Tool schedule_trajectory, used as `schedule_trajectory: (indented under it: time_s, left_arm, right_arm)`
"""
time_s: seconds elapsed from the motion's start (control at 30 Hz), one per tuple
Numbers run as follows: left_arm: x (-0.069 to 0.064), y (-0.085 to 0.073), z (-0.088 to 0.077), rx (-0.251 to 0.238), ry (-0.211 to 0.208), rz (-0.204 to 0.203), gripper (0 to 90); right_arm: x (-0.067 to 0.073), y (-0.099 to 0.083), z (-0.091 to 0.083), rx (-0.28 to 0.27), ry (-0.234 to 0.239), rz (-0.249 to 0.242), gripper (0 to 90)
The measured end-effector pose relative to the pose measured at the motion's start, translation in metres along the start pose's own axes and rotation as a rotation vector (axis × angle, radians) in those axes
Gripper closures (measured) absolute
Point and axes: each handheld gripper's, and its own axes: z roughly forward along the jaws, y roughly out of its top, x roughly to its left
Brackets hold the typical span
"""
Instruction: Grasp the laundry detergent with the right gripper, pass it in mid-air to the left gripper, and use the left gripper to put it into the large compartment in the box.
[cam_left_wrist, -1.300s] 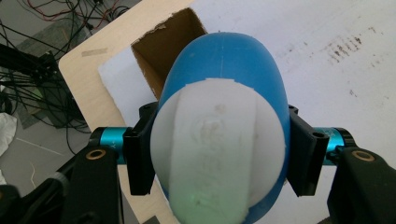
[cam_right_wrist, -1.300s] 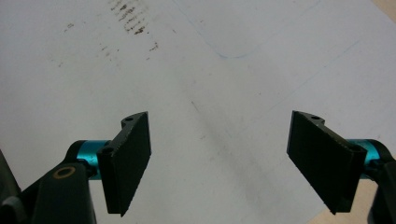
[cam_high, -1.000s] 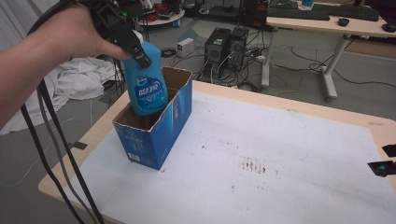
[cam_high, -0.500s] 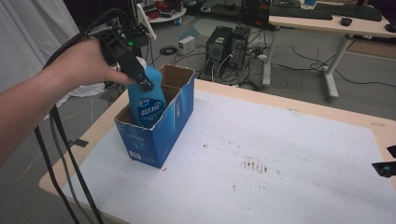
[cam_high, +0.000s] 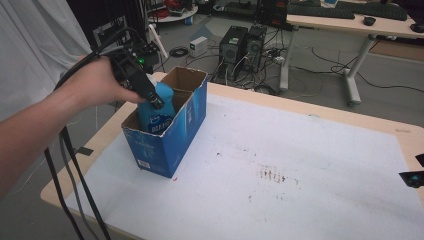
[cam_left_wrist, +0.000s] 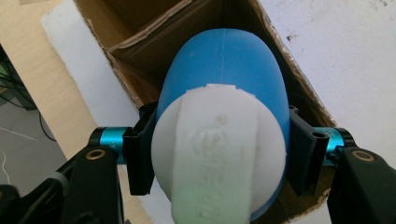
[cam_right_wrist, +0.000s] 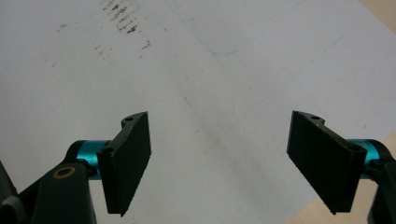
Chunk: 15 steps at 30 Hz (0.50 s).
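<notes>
High view found us at the bench (cam_high: 310, 165), our left gripper (cam_high: 150, 97) lowering a blue bottle (cam_high: 156, 112) into the near compartment of an open blue cardboard box (cam_high: 172, 142), the bottle's lower half already behind the carton wall. Left gripper view showed the fingers (cam_left_wrist: 138, 156) clamped on either side of the bottle's shoulder, just below its white cap (cam_left_wrist: 219, 154). We judged the smooth rounded plastic slippery and, if full, fairly heavy, though stiff enough to bear a firm squeeze; the narrow shoulder under the cap looked the surest place to hold, while the thin cardboard divider seemed apt to bend if struck. Our right gripper (cam_right_wrist: 219, 158) hung over the bare white sheet (cam_right_wrist: 196, 70), fingers wide apart and gripping nothing.
</notes>
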Motion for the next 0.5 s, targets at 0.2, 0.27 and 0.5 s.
schedule_trajectory:
  time_s: [0.2, 0.27, 0.5]
  left_arm:
    - [-0.002, -0.003, 0.010, 0.015, 0.000, 0.005, 38.3]
    - [-0.002, -0.003, 0.012, 0.022, 0.000, 0.009, 38.3]
    - [-0.003, -0.005, 0.022, 0.025, -0.006, 0.027, 38.2]
  right_arm:
    - [0.000, 0.000, 0.001, -0.001, -0.001, -0.007, 21.5]
    - [0.000, 0.000, 0.001, 0.000, 0.000, -0.007, 21.5]
    - [0.000, -0.001, 0.003, 0.006, 0.004, -0.005, 21.5]
